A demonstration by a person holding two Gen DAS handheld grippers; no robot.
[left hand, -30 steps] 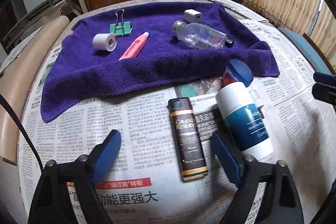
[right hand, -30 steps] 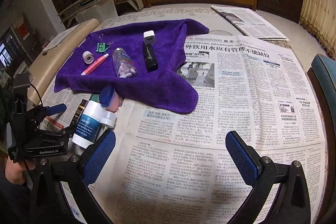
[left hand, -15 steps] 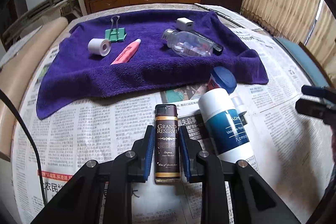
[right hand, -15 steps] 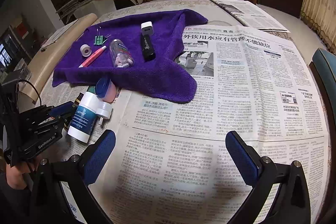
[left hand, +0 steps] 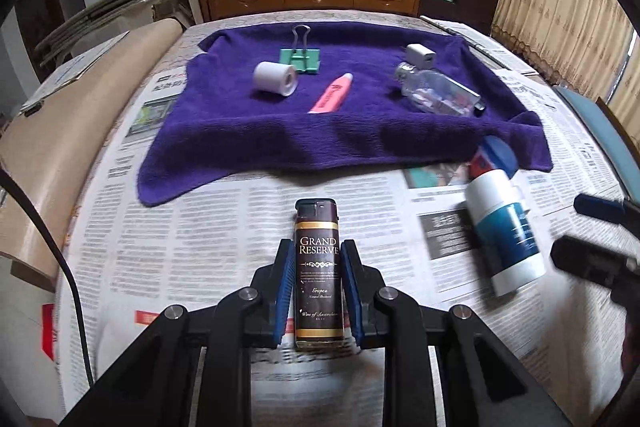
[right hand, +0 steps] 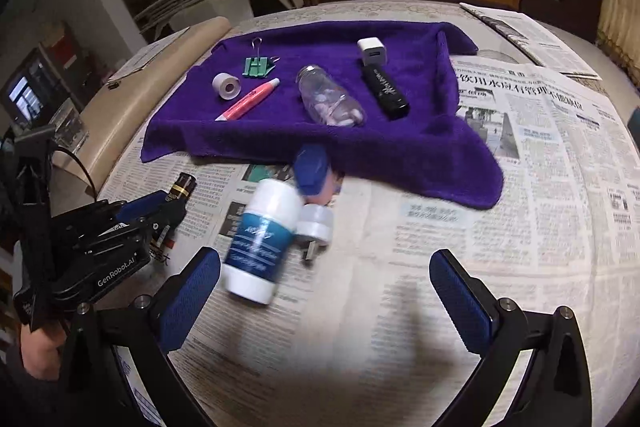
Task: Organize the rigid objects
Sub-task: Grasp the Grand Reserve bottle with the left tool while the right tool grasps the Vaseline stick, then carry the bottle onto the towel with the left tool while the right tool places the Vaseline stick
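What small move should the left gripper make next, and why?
Probably lift and carry the lighter forward to the purple towel: the left gripper is shut on it, and the other sorted items lie there.

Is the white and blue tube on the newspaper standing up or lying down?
Lying down. The white and blue tube rests on its side on the newspaper, cap end towards the purple towel, just ahead of the open right gripper.

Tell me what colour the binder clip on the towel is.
The binder clip is green with silver wire handles, clearest in the left wrist view.
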